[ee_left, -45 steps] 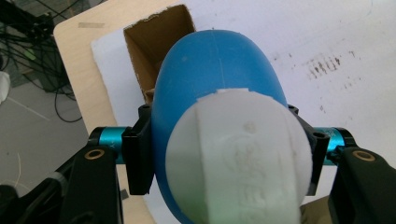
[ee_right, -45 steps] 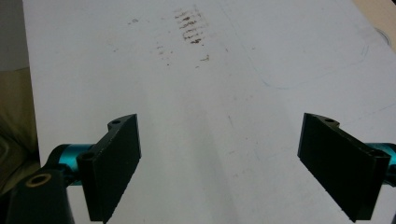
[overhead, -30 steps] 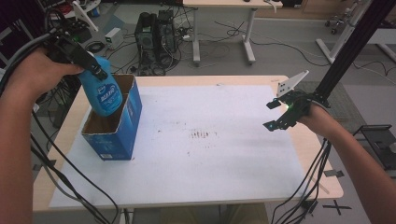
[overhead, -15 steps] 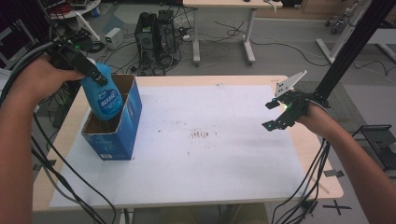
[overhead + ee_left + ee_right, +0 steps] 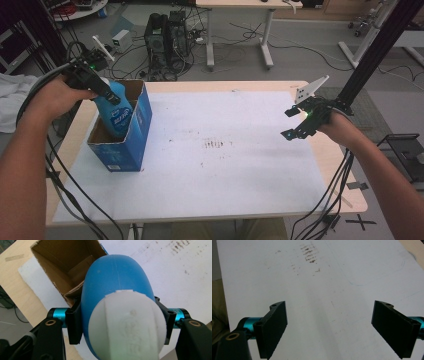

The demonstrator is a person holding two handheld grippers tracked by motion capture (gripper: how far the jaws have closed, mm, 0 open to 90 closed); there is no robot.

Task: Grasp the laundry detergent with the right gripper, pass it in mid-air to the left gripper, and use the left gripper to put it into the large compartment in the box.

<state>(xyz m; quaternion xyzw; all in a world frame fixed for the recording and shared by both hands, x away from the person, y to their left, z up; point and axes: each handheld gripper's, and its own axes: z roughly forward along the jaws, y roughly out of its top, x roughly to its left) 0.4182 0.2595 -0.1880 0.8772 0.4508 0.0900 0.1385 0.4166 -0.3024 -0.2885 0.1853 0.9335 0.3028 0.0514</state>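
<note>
Little legible anywhere. White lettering on the label of the blue plastic bottle with the white cap (image 5: 116, 112), too small and blurred to read in the high view. Raised embossing on the top of the white cap (image 5: 130, 332) in the left gripper view, shapes not decipherable. One small pale character, perhaps a "Y", on the teal metal rod (image 5: 58, 317) beside the left claw's black pad. No readable print on the blue cardboard box (image 5: 131, 150).
</note>
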